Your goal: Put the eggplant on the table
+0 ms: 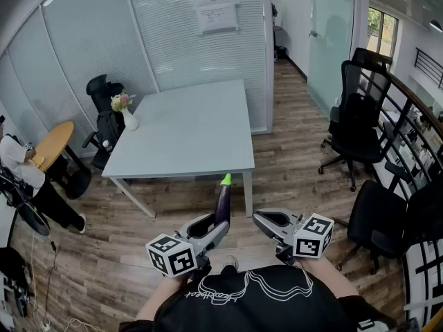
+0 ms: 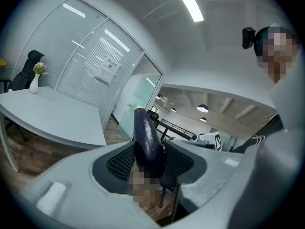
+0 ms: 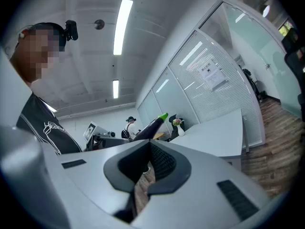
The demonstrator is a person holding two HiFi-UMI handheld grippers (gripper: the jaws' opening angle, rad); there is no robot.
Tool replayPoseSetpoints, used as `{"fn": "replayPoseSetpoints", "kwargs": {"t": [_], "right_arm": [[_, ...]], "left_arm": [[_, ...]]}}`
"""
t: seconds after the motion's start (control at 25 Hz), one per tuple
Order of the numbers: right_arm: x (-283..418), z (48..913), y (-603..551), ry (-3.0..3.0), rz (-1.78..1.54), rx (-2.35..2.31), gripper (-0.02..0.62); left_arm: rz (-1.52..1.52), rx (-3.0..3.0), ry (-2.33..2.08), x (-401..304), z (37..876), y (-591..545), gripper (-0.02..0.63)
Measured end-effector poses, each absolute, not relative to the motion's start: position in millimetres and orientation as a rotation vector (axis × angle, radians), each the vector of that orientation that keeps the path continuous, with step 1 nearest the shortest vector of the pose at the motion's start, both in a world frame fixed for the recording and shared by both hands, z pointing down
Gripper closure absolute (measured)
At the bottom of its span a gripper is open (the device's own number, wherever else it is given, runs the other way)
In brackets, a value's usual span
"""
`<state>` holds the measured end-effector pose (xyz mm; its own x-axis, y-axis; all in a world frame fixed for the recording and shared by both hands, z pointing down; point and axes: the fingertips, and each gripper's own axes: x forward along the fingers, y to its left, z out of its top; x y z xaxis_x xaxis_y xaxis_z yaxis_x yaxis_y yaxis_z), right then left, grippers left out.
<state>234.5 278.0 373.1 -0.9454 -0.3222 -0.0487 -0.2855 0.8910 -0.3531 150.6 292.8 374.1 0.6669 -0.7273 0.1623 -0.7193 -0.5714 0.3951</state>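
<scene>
A long dark purple eggplant [image 1: 222, 203] with a green stem stands nearly upright, stem end up, and my left gripper [image 1: 211, 225] is shut on its lower part. In the left gripper view the eggplant [image 2: 147, 142] sits between the ribbed black pads of the left gripper [image 2: 150, 163]. My right gripper [image 1: 266, 220] hovers just right of it, shut and with nothing in it. The right gripper view shows the eggplant [image 3: 151, 126] beyond the closed tips of the right gripper [image 3: 148, 149]. The pale grey table [image 1: 187, 130] lies ahead, a short way beyond both grippers.
A white vase with flowers [image 1: 129, 116] stands at the table's far left corner. Black office chairs [image 1: 356, 130] stand on the wooden floor at right, another [image 1: 104, 99] behind the table. A round wooden table [image 1: 52, 144] and a seated person [image 1: 17, 161] are at left.
</scene>
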Motion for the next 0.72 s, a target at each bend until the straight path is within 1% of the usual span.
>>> {"fn": "replayPoseSetpoints", "kwargs": {"t": [0.28,0.72], "right_arm": [[230.0,371.7,274.3,2.946,-0.526,-0.455,0.588],[202.9,391.6,238.5,2.952,-0.592,-0.424,0.586]], "left_arm": [[-0.011,2.463,-1.135,148.8,371.5,293.1,0.4],[-0.066,2.4,-1.182,118.7,389.5,266.3,0.4]]}}
